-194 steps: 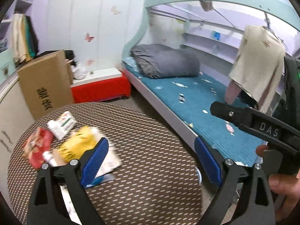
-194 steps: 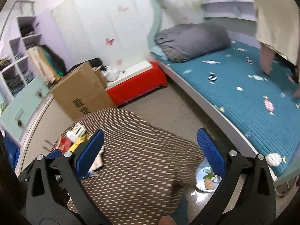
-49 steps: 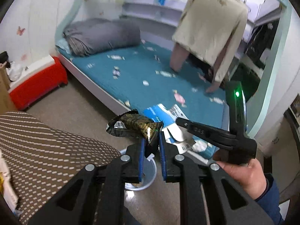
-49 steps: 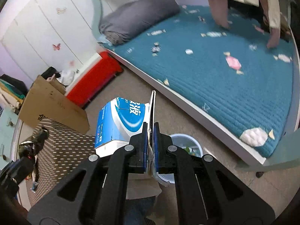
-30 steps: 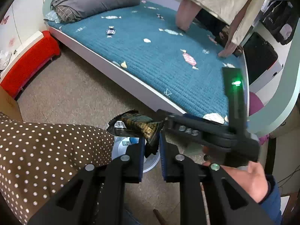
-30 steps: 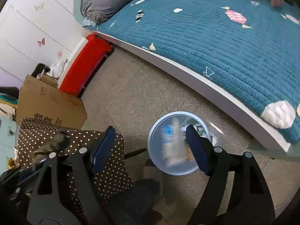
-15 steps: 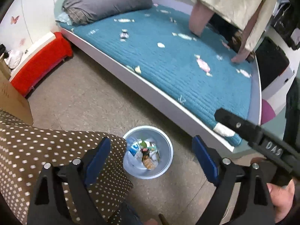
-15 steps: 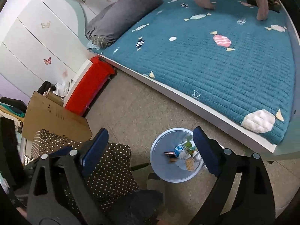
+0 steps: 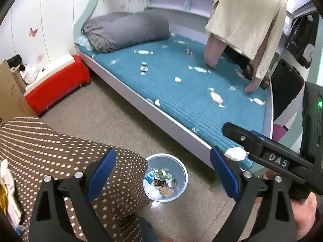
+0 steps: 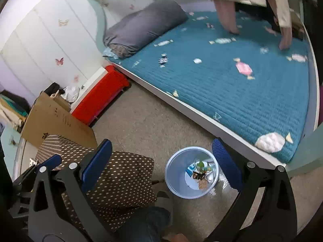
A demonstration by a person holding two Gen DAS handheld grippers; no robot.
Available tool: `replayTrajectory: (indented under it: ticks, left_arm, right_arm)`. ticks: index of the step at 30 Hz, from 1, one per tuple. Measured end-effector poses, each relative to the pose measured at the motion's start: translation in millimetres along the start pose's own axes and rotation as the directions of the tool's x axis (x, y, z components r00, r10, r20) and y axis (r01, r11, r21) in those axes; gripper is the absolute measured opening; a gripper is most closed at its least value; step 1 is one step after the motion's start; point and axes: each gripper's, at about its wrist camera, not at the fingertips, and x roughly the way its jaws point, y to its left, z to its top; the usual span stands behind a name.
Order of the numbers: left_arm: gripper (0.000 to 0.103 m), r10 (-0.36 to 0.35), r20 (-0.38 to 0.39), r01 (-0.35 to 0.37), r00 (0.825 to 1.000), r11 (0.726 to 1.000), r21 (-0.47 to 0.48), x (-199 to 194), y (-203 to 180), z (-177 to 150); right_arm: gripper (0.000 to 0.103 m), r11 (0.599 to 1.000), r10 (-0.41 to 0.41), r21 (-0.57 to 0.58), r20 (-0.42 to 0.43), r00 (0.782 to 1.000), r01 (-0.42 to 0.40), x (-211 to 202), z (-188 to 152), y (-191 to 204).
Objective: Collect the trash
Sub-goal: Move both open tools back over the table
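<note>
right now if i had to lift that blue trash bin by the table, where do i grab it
Grip the trash bin by its rim, coming straight down from above: it stands upright with its mouth open, and the thin lip fits between the jaws. Take the side away from the polka-dot table.

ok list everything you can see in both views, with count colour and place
bin: 1, pale blue, on the floor beside the table, wrappers inside
table: 1, brown cloth with white dots, lower left
trash on table: a few pieces, yellow and white, far left edge
bed: 1, teal candy-print cover
duvet: 1, grey, rolled at the bed's head
bench: 1, red, by the wall
cardboard box: 1, brown, behind the table
hanging top: 1, cream, over the bed
left gripper: open, empty, jaws just opening
right gripper: open, empty, jaws just opening
</note>
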Motion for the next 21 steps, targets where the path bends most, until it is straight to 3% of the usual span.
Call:
replayTrajectory:
  ticks: [8,13,21]
  left_arm:
    - [0.093,0.032,0.106,-0.03,0.994,0.999,-0.026,-64,22,-12]
    - [0.093,0.104,0.172,-0.099,0.98,0.994,-0.035,-101,42,-24]
    - [0.093,0.16,0.22,-0.143,0.962,0.985,-0.092,-146,83,-49]
  right_arm:
    - [0.097,0.996,0.042,-0.085,0.033,0.999,-0.039,-31,-3,49]
    - [0.097,0.986,0.07,-0.157,0.046,0.996,-0.062,-46,-3,87]
    - [0.097,0.96,0.149,-0.246,0.043,0.988,-0.134,-63,-15,146]
